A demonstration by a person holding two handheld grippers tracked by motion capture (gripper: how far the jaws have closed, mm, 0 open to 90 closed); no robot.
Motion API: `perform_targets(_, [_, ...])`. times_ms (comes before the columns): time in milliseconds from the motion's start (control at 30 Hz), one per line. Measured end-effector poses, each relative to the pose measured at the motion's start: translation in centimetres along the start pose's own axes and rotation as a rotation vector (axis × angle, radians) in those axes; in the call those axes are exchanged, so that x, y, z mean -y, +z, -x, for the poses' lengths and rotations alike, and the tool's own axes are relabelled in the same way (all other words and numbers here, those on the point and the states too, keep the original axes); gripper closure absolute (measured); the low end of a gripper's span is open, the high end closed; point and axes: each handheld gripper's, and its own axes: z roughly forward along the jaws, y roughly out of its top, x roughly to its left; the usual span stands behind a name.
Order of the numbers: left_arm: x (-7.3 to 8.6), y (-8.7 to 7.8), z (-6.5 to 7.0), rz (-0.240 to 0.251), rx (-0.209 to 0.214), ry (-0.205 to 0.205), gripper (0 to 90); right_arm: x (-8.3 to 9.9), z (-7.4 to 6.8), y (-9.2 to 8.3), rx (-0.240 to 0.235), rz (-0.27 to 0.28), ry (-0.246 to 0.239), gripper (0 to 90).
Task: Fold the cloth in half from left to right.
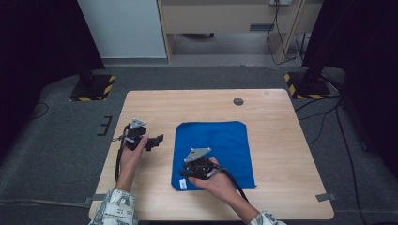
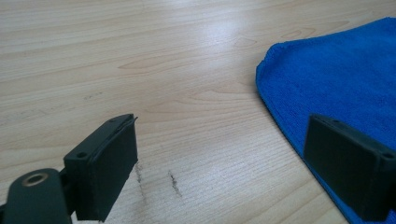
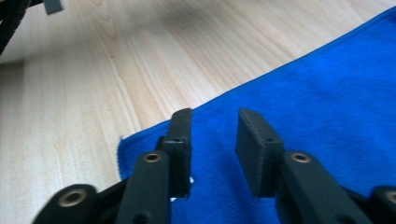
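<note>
Blue cloth (image 1: 220, 150) — flat, folded square, white tag | left jaws wide open | right jaws part-closed, empty

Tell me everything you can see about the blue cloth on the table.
The blue cloth is a plush, microfibre-looking square lying flat on the wooden table, with a stitched hem and a small white tag at its near left corner. The right claw sits over that corner, jaws narrowly apart, cloth between them but not pinched.
</note>
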Motion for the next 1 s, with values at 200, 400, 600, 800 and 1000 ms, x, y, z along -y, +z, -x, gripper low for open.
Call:
perform_targets(200, [0.0,-0.1,-0.1,0.005,0.001,-0.004,9.9,-0.1,-1.2,0.3,-0.015,-0.005,-0.033,78.9])
perform_targets(400, [0.0,-0.1,-0.1,0.005,0.002,-0.004,10.0,-0.2,-2.4,0.7,-0.047,-0.005,-0.047,80.2])
perform_targets(600, [0.0,-0.1,-0.1,0.006,0.002,-0.003,10.0,0.0,-3.5,1.2,-0.059,-0.015,-0.059,69.5])
perform_targets(800, [0.0,0.0,0.0,0.002,0.004,-0.001,10.0,0.1,-4.1,1.5,-0.044,-0.029,-0.057,59.2])
perform_targets(1000, [-0.1,0.0,0.0,0.006,0.007,-0.003,10.0,0.4,-4.9,2.0,-0.022,-0.059,-0.067,60.8])
